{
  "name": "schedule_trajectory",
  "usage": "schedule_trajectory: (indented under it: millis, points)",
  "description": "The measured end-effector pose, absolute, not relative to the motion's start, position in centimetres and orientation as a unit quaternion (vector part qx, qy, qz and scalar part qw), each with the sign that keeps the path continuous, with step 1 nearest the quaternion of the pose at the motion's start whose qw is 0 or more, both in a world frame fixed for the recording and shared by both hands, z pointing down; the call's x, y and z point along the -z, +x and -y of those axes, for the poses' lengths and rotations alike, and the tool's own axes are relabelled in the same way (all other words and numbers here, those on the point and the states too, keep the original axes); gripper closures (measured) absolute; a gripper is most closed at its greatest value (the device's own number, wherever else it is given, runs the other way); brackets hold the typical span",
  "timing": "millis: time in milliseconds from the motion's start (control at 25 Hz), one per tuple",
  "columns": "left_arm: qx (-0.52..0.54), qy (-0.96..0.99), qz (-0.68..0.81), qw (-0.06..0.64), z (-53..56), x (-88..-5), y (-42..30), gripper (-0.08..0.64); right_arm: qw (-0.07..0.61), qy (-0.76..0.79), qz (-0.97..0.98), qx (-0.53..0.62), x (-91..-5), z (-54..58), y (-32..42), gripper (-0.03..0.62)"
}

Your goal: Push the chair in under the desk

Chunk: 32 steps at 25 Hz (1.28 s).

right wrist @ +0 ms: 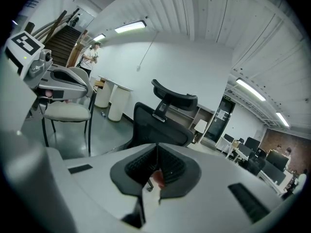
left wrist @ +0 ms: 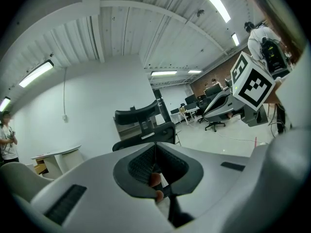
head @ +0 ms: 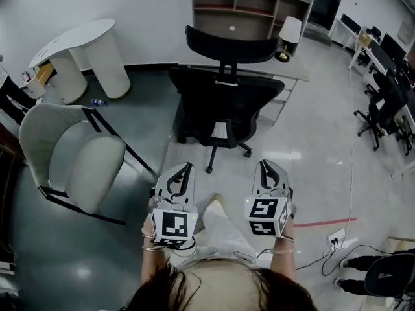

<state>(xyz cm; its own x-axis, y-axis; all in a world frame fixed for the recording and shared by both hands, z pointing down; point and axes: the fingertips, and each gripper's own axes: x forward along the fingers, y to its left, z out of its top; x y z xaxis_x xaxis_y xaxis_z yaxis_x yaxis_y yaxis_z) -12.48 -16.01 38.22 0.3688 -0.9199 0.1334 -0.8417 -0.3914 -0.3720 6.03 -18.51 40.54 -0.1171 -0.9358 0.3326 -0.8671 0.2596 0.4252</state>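
A black office chair [head: 224,102] with a headrest stands in the middle of the head view, its back turned toward me. Behind it runs the light desk [head: 293,74], with a lamp [head: 289,36] on its right end. My left gripper [head: 183,173] and right gripper [head: 269,172] hover side by side over the floor, short of the chair's wheeled base, both shut and holding nothing. The chair [left wrist: 146,125] rises just beyond the closed jaws of my left gripper [left wrist: 155,147]. The chair back [right wrist: 163,123] also fills the space ahead of my right gripper [right wrist: 156,149].
A cream armchair with a black frame [head: 71,154] stands to the left, a round white table [head: 84,50] behind it. Shelving [head: 249,5] lines the back wall. More office chairs [head: 382,109] sit at the right. A power strip with cable [head: 336,238] lies on the floor.
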Motion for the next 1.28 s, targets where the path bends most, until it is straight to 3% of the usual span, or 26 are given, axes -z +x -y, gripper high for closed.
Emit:
schedule_trajectory:
  millis: [1280]
  points:
    - [0.154, -0.795, -0.576, 0.114, 17.2, -38.0, -15.9, 0.545, 0.270, 0.579, 0.760, 0.121, -38.0, 22.5, 1.9, 0.566]
